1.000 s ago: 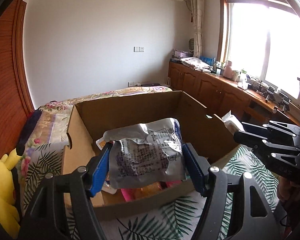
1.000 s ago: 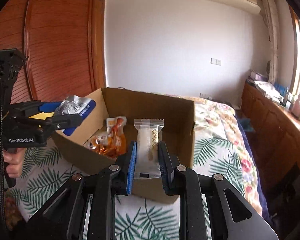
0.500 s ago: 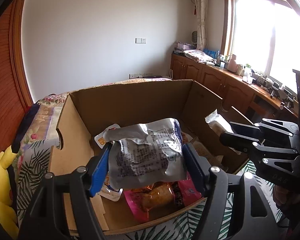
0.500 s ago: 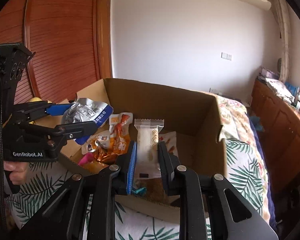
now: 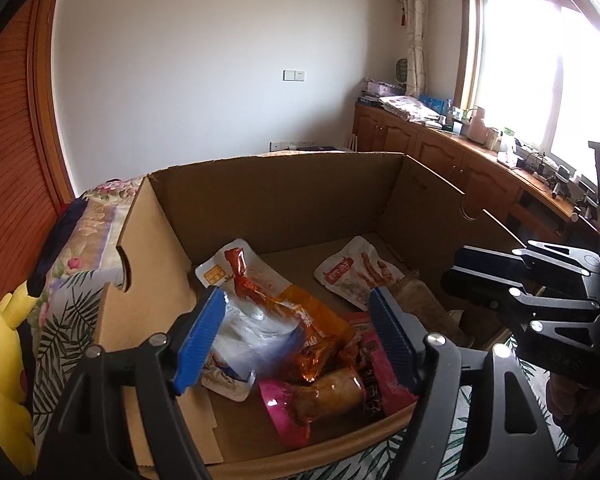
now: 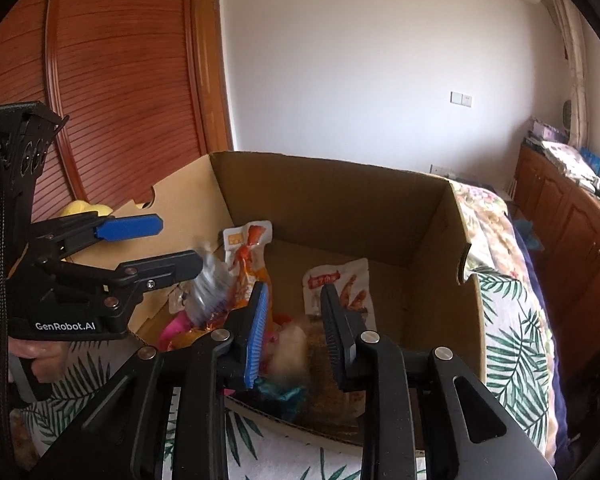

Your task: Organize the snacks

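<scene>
Left gripper hovers over the near-left part of the cardboard box, jaws spread and just been opening, the silver pouch blurred between them and clear of the pads, above the orange pack and pink pack on the box floor. Right gripper sits over the box's near edge, jaws also just been opening and slightly parted, the white wafer pack a blur between them with no pad pressing it. A white-and-red pouch lies flat deeper inside the box, which rests on the leaf-print bedspread.
</scene>
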Available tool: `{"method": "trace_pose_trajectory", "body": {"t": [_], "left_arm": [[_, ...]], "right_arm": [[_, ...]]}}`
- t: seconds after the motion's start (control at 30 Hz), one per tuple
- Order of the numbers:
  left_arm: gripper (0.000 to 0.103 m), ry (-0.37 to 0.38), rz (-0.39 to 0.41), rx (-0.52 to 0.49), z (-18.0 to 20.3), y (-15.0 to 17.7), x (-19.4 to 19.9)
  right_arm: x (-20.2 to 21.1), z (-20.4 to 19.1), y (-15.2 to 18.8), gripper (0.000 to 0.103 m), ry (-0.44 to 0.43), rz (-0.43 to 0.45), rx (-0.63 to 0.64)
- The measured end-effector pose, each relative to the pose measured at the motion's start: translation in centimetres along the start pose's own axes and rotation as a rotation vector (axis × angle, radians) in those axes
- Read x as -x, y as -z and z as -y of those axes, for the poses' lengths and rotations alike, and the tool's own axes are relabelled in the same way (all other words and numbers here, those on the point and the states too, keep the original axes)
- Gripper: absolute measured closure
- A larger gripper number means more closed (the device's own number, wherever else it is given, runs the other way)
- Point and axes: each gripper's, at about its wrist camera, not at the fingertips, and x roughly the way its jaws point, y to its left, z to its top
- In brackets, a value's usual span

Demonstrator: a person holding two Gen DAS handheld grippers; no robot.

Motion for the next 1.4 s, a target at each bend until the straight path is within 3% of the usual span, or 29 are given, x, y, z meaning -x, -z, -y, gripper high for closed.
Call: {"method": "trace_pose_trajectory", "body": {"t": [0.43,0.63,0.9,1.0,1.17,1.4], "left_arm": [[0.025,-0.043,0.030,-0.009,0.8,1.0,3.4],[0.021,-0.061,0.048,-0.002,1.4,1.8,5.1],[0.002,-0.088,0.059,0.005,2.4,2.9,7.2],[0.000,-0.093,0.055,0.008,2.8,3.2,7.9],[0.000,-0.109,0.066,0.006,3.3,3.8,9.1],[0.000,-0.121,0.078,0.006,3.9,4.8,11.0]], "right_arm": [[3.3,-0.7,1.0,0.073,0.019,0.032,-0.018],[5.4,-1.1,2.2,0.051,0.070,0.049,-0.035],[7.2,-1.3,3.3,0.024,0.144,0.063,-0.065],[7.7,-1.4,3.7,0.011,0.187,0.070,-0.078],[8.9,-1.4,4.0,0.000,0.206,0.097,-0.095],[10.4,-2.4,4.2,0.000,0.229,0.114,-0.076]]}}
